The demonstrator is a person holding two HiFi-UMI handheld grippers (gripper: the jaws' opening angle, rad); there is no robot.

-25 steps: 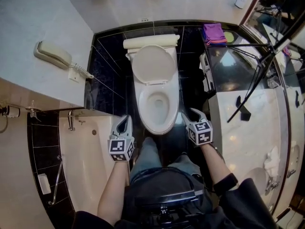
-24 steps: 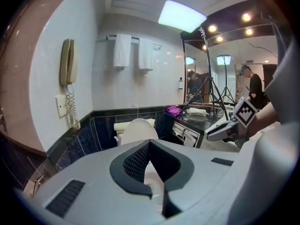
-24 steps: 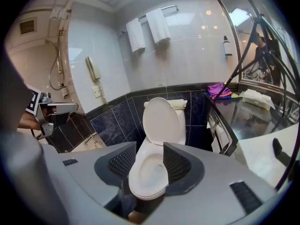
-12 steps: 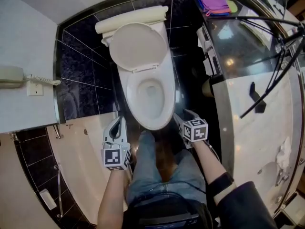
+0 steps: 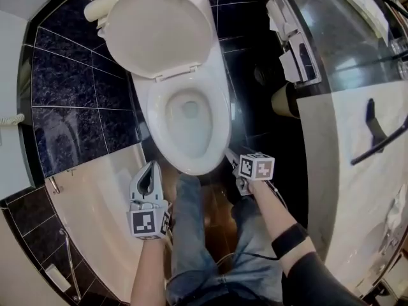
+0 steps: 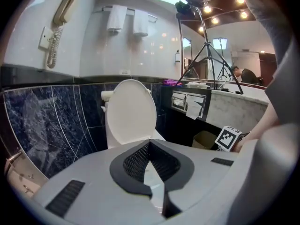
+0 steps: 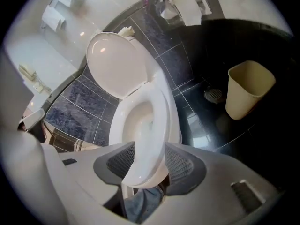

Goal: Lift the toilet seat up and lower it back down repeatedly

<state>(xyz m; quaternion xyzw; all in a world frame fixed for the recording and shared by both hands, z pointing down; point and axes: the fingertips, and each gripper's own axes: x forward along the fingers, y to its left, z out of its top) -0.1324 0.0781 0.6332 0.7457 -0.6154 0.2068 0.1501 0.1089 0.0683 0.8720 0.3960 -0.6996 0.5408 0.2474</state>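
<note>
Your right hand-held gripper has its jaws spread, just opened wider, with the lowered toilet seat front rim between them at frame centre. Your left hand-held gripper is pressed together and empty beside the bathtub. The lid stands raised, and the bin sits at the right.

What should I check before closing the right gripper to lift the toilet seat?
1. Lid raised, out of the way: ok.
2. Seat lying flat on the bowl: ok.
3. Right gripper jaws apart, having just been opening, with the front of the seat between them: ok.
4. Pads set to catch the seat alone, not the bowl rim too: cannot tell.
5. Left gripper shut, empty, clear of the seat: ok.
6. Waste bin standing apart from the right gripper: ok.
</note>
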